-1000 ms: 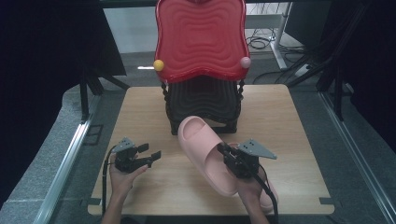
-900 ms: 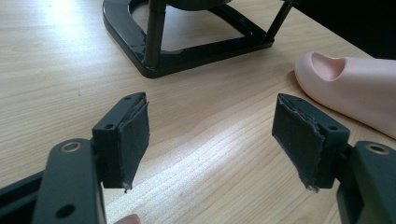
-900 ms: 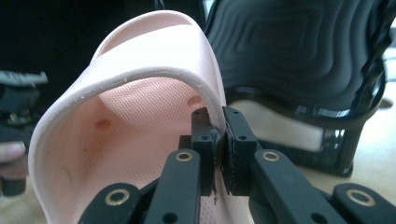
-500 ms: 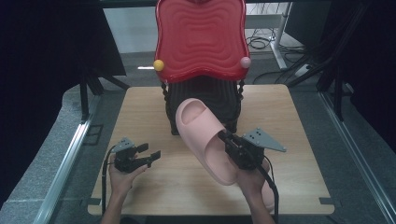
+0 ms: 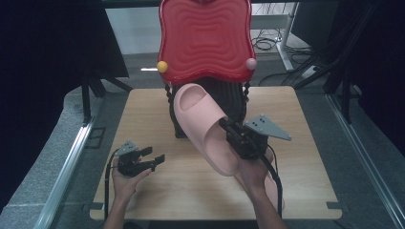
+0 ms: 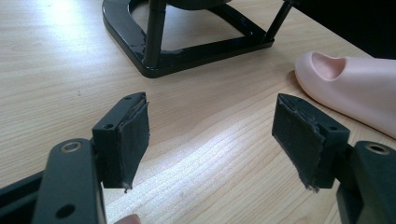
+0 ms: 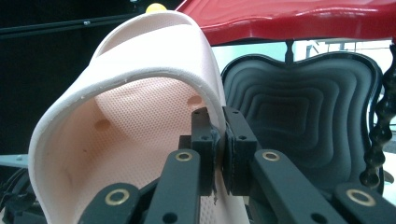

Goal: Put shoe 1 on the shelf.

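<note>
1. right gripper (image 5: 228, 128), centre-right of the high view, clenching the strap edge of a pink slipper (image 5: 205, 126); in the right gripper view, jaws pinched either side of the thin strap wall.
2. having risen off the wooden table (image 5: 143, 107) over the last second, slipper now hanging tilted, toe nearing the black lower tier (image 7: 299, 116) of the rack beneath the red top tier (image 5: 205, 40).
3. likely heading for shelving on that rack, though not yet landing.
4. left gripper (image 5: 152, 160), lower left, resting released, jaws wide apart over bare wood.
5. second slipper (image 6: 355, 88) lying at right of the left gripper view, heel cut off; rack base partly hidden behind the lifted slipper.
</note>
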{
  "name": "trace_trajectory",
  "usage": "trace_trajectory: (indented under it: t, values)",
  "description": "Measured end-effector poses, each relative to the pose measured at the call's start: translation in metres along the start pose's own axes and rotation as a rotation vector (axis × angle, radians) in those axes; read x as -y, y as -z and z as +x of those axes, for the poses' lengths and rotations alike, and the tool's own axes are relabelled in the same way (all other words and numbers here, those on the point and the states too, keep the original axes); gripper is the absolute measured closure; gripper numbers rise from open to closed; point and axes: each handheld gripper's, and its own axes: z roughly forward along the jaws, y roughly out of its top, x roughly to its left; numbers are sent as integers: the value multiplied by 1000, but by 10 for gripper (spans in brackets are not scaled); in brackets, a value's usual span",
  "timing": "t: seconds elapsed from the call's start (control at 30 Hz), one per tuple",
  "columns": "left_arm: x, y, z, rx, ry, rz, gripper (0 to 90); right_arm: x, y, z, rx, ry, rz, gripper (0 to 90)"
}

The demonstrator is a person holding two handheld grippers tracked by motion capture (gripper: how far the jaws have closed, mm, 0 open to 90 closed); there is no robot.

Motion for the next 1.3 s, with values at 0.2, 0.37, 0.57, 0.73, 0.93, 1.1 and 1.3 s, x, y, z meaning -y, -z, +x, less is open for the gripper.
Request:
trace_trajectory:
  t: [0.2, 0.37, 0.57, 0.73, 0.93, 1.1, 1.3]
  values:
    - [-1, 1, -1, -4, -5, -7, 276, -11, -7, -2, 8, -8, -14, 845]
    - [-1, 1, -2, -4, -7, -4, 276, -22, -12, -4, 11, -20, -32, 845]
    - [0, -1, -3, 0, -13, 4, 276, -36, -20, -7, 26, -19, -45, 845]
    - [0, -2, -3, 6, -12, 3, 276, -44, -28, -10, 43, -18, -52, 845]
    - [0, -2, -3, 11, -10, 4, 276, -55, -40, -13, 66, -22, -55, 845]
    - [0, -2, -3, 14, -8, 4, 276, -64, -49, -13, 74, -20, -60, 845]
    - [1, -3, -3, 17, -8, 5, 276, -73, -59, -11, 75, -18, -63, 845]
